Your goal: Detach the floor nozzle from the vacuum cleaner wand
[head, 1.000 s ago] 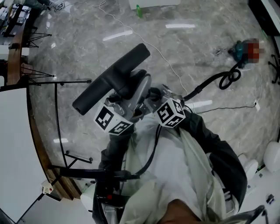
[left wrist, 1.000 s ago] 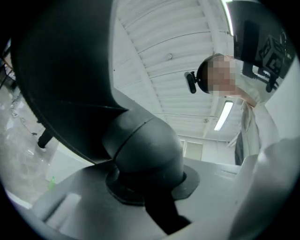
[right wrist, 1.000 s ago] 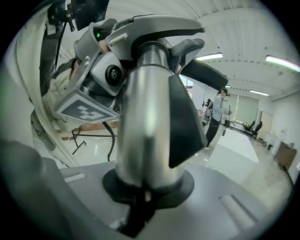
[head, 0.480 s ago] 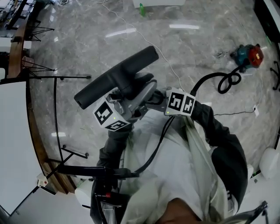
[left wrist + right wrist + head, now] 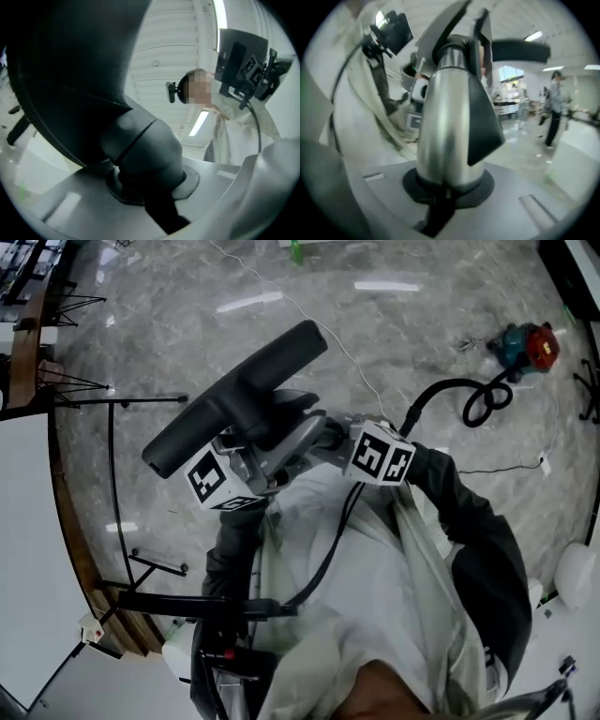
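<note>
The floor nozzle (image 5: 234, 399) is held aloft. The left tool (image 5: 267, 451) is clamped on its dark neck, and the right tool (image 5: 333, 435) is clamped just behind that neck on the shiny wand (image 5: 445, 117), which is apparently still joined to it. A hard pull on a stuck joint could let the smooth metal slip through the right tool, or jerk the nozzle loose onto the floor (image 5: 422, 315).

Pale coat (image 5: 375, 615), dark sleeves (image 5: 480, 554), black cable (image 5: 324, 563)
</note>
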